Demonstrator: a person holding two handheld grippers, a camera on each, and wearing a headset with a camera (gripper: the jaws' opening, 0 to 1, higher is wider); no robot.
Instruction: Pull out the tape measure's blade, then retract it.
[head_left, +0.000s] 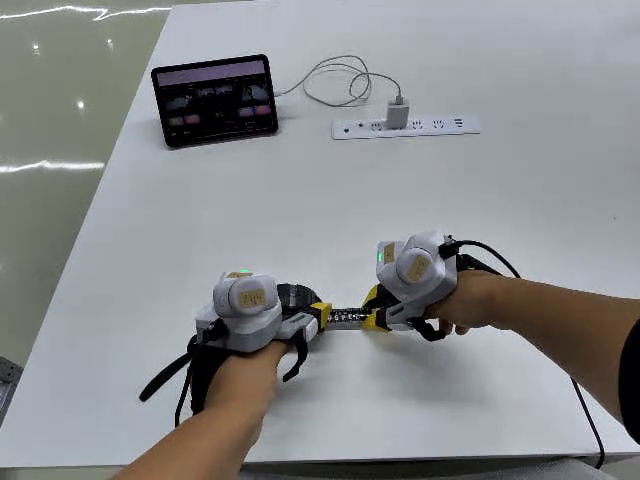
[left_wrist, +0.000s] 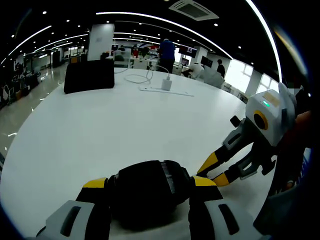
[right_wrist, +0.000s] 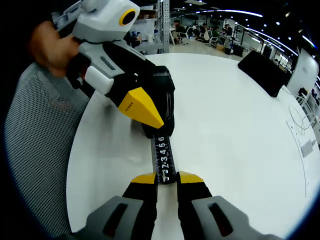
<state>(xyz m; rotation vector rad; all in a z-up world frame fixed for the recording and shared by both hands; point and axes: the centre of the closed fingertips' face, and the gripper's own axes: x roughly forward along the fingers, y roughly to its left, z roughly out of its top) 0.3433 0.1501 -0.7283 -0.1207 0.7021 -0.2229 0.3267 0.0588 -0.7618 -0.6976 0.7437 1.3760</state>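
**Tape measure (head_left: 296, 298), blade (right_wrist: 161, 152) partly drawn**

We record the left gripper (left_wrist: 149, 183) closed on the tape measure's black body, one yellow-tipped jaw pressed to each flank. The tape measure sits near the front edge of the white workbench (head_left: 300, 180). The right gripper (right_wrist: 167, 178) is almost fully closed, its jaws pinching the free end of the blade. A short numbered length of blade spans from the body to the right jaws.

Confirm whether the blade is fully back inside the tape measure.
No: a short numbered stretch of blade runs from the tape measure to the right gripper, which is shut on its end.
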